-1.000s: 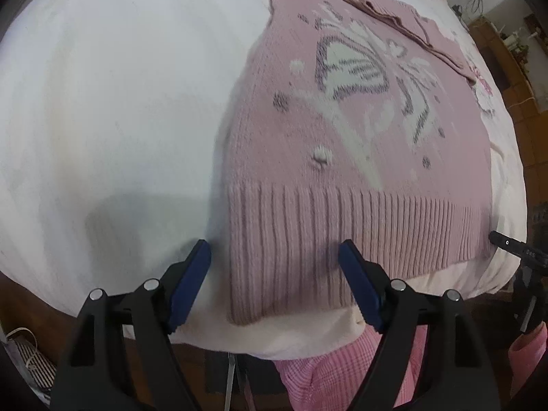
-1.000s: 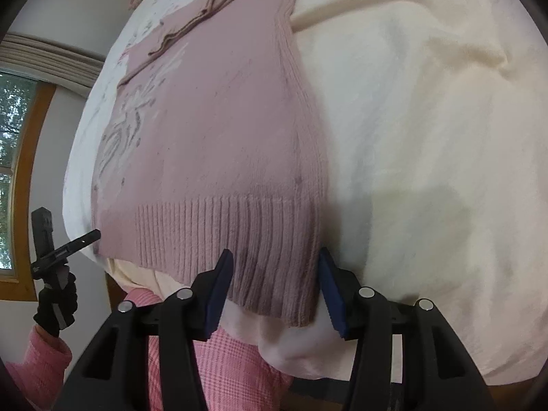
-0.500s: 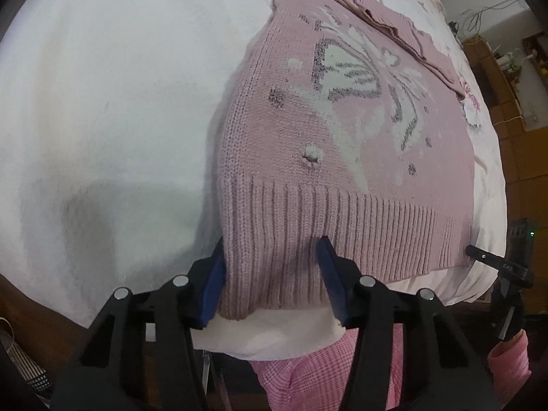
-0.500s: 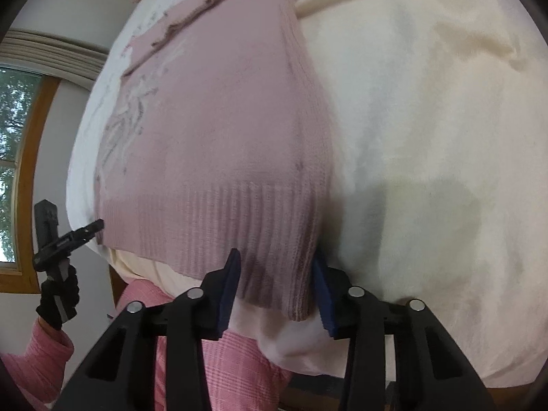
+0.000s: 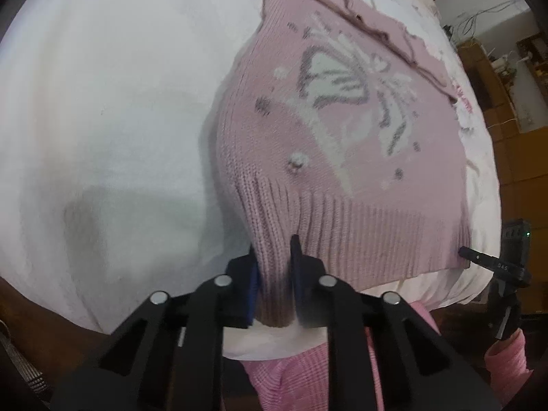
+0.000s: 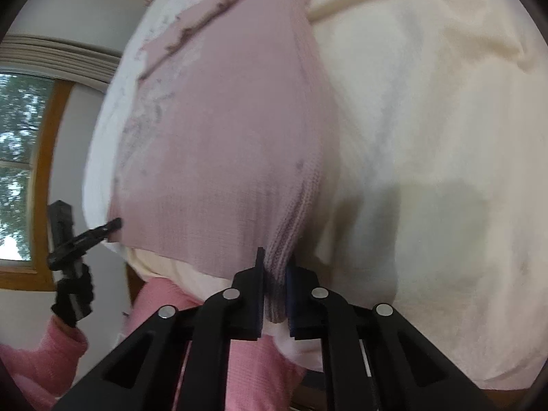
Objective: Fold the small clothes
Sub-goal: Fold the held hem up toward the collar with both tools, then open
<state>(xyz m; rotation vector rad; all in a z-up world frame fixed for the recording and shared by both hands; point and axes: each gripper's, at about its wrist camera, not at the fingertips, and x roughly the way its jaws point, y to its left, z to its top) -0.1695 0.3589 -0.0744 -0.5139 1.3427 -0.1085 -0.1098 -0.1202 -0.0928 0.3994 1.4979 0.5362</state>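
Both grippers have closed since a moment ago, when their jaws stood open on either side of the hem. The left gripper (image 5: 274, 274) now pinches the near left corner of the pink sweater (image 5: 342, 144), and the ribbed hem (image 5: 376, 239) bunches into a ridge between its pads. The right gripper (image 6: 274, 284) does the same at the near right corner, its jaws drawn almost together with a thick gather of rib between them.

The sweater lies face up on the white bed (image 5: 102, 102), butterfly pattern showing, hem towards the person and neckline far. Its sleeves seem already turned in across the chest, though the far end is too distorted to be sure. The hem hangs just at the bed's front edge, over the person's pink trousers (image 5: 301, 376).

In each view the other gripper appears at the opposite hem corner, so the two hold the garment at the same line.

With both corners now held, the grasp step looks done. The next move is likely a lift and a carry of the hem away, towards the neckline, to fold the body in half. The knit is soft and heavy, so the middle of the hem may sag between the two holds; the hands should rise together and keep the hem taut. The right view is blurred, which suggests motion.
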